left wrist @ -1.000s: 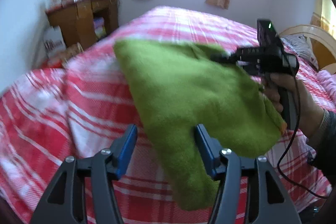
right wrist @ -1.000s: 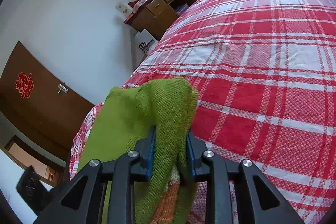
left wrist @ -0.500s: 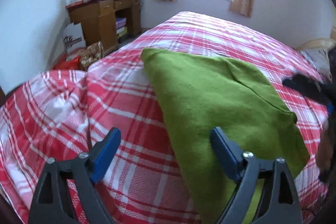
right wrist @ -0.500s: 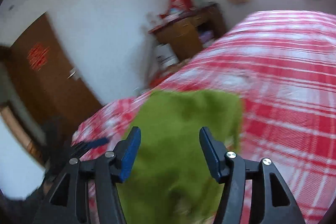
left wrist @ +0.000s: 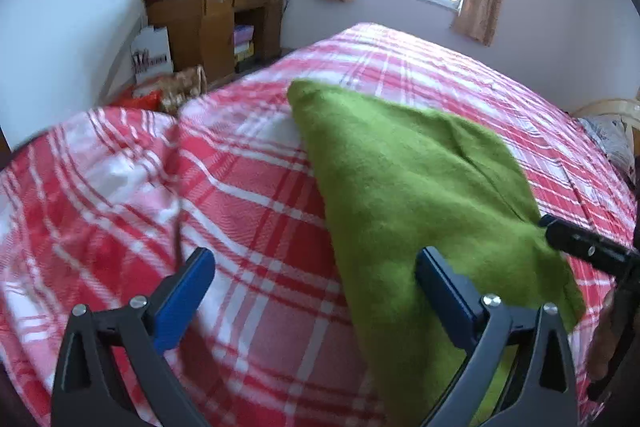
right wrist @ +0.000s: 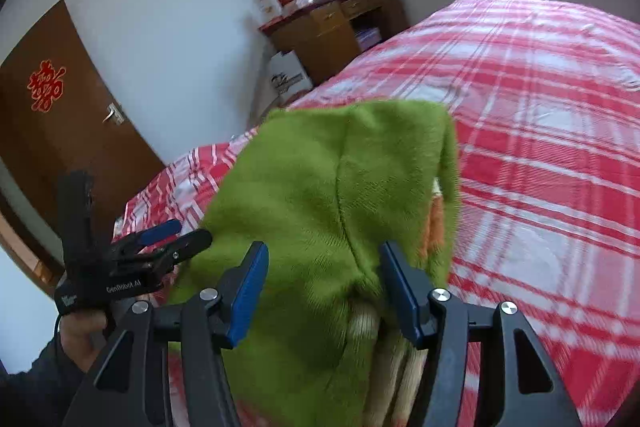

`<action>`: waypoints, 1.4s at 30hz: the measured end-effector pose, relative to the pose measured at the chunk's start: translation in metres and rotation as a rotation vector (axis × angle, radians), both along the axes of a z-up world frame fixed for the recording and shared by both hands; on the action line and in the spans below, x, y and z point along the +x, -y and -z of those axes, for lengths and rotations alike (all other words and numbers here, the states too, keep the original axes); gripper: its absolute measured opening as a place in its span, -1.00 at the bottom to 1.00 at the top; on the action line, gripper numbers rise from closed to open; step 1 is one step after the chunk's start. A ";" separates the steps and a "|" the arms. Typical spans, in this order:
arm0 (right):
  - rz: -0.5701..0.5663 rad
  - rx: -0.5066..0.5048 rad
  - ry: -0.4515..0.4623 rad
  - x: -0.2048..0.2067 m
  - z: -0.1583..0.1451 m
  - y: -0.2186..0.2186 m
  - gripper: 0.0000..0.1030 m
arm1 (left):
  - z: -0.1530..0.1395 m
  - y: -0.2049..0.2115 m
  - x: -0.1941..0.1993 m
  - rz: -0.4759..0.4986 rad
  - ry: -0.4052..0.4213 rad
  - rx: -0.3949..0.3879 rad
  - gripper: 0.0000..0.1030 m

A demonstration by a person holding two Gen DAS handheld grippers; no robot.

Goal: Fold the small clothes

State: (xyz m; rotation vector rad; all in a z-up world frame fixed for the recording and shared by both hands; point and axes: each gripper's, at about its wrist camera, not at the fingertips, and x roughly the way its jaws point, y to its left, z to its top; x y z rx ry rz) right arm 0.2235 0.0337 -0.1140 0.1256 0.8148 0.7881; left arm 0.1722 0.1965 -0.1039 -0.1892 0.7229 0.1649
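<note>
Green garment (left wrist: 404, 195) folded — bedspread (left wrist: 248, 211).

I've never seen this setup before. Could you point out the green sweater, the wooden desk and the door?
green sweater (left wrist: 404, 195), left wrist view, middle of the knit.
wooden desk (left wrist: 200, 23), left wrist view, its front panel.
door (right wrist: 60, 131), right wrist view, middle of the brown panel.

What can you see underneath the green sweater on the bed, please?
The green sweater lies on the red plaid bedspread, which shows all around it. In the right wrist view, orange and cream knit peeks out below its edge; anything else beneath is covered.
</note>
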 end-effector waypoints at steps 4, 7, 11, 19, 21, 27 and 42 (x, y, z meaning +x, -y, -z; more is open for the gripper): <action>0.063 -0.017 0.101 -0.031 -0.031 0.009 0.18 | -0.028 0.011 -0.028 0.027 0.072 0.052 0.98; 0.094 -0.029 0.184 -0.059 -0.054 0.010 0.23 | -0.048 0.016 -0.045 0.039 0.122 0.062 0.98; 0.105 -0.060 0.271 -0.085 -0.077 0.005 0.24 | -0.070 0.020 -0.063 0.057 0.194 0.049 0.98; 0.112 -0.052 0.330 -0.107 -0.102 0.007 0.27 | -0.086 0.022 -0.071 0.075 0.244 0.041 0.99; 0.115 -0.048 0.329 -0.108 -0.102 0.008 0.27 | -0.087 0.023 -0.073 0.076 0.249 0.042 0.99; 0.125 -0.039 0.315 -0.110 -0.098 0.011 0.28 | -0.086 0.025 -0.074 0.078 0.255 0.046 0.99; 0.134 -0.026 0.309 -0.113 -0.098 0.017 0.28 | -0.081 0.027 -0.075 0.076 0.245 0.043 0.99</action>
